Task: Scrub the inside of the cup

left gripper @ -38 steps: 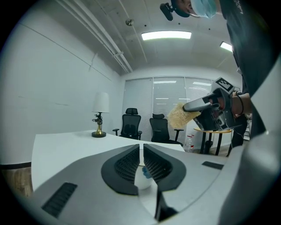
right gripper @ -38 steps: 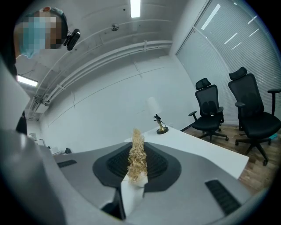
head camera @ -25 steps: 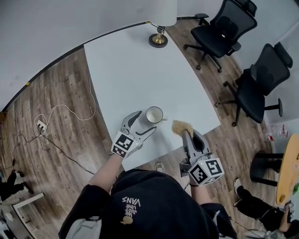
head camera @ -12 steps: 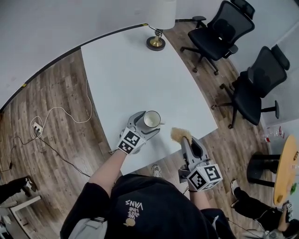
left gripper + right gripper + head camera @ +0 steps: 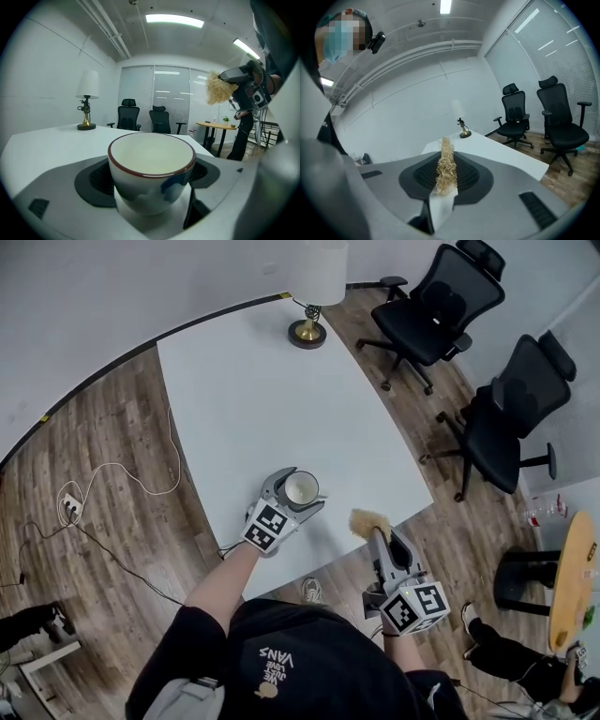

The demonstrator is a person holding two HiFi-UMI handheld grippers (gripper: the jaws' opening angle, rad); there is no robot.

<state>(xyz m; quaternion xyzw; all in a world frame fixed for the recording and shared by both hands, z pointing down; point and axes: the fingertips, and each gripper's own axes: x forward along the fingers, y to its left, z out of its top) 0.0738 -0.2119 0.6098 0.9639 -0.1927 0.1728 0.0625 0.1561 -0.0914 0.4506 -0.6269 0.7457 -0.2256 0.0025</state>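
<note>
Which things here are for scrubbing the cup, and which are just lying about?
For the job: cup, fibre scrubber.
Lying about: lamp, office chairs, round wooden table.

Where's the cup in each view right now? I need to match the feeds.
Head view: the cup is at the picture's centre, near the front edge of the table.
Left gripper view: the cup fills the lower centre, close up.
Right gripper view: not in it.
Shared landmark: the table lamp, far left in the left gripper view, small at centre in the right gripper view.
</note>
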